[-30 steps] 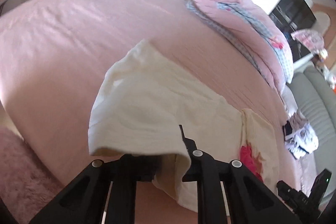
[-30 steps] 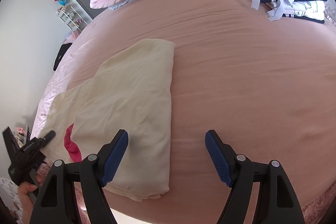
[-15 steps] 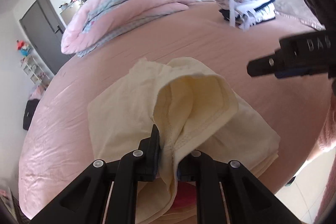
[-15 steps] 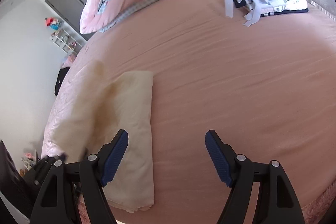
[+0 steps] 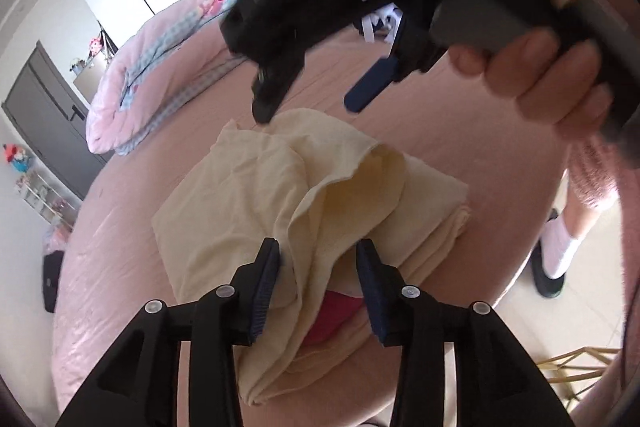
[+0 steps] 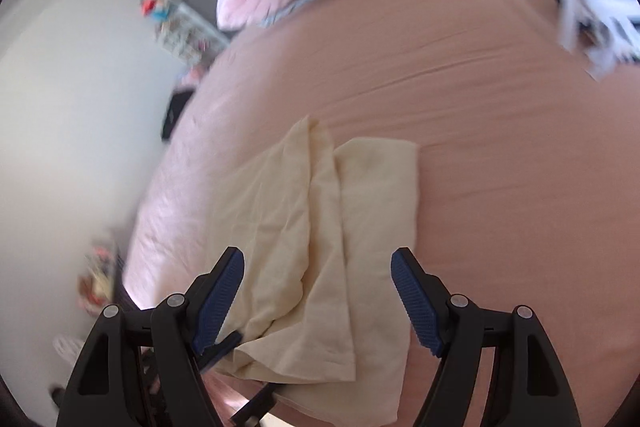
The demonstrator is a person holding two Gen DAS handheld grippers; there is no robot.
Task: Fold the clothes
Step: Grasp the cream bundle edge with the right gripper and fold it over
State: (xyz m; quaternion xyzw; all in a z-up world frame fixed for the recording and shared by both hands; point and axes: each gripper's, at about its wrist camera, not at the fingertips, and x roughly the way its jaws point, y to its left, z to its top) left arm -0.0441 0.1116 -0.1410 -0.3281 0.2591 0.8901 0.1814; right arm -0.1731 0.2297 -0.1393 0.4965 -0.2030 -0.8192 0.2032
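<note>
Cream garment [image 5: 256, 211] lying part-folded on pink bedsheet [image 5: 420, 131], near the edge closest to the person. Upper flap [image 5: 352, 187] doubled over but puffed open, not flat; red patch [image 5: 332, 315] showing beneath it.

Left gripper [image 5: 318, 291]: jaws opening, loose fold of the garment between them, pads no longer pressing on the cloth. Released, or very nearly.

Right gripper [image 6: 316, 303]: jaws spread wide, nothing gripped, poised above the near end of the garment. Right hand [image 5: 540, 67] around its handle, seen close in the left wrist view.

Risks, as judged:
- Flap likely to spring back or slump sideways once let go, since the cloth stands arched and uncreased.
- Fabric possibly snagging on a ribbed pad during withdrawal, dragging the fold out of line.
- Layers uneven in the right wrist view, edges not matched; crooked result likely if pressed as is.
- Garment close to the bed edge; a tug toward the person could pull it off.
- Both tools crowded together; collision possible.

Writing and labels: none legible. Small pale mark on the right tool's body, too blurred to read.
</note>
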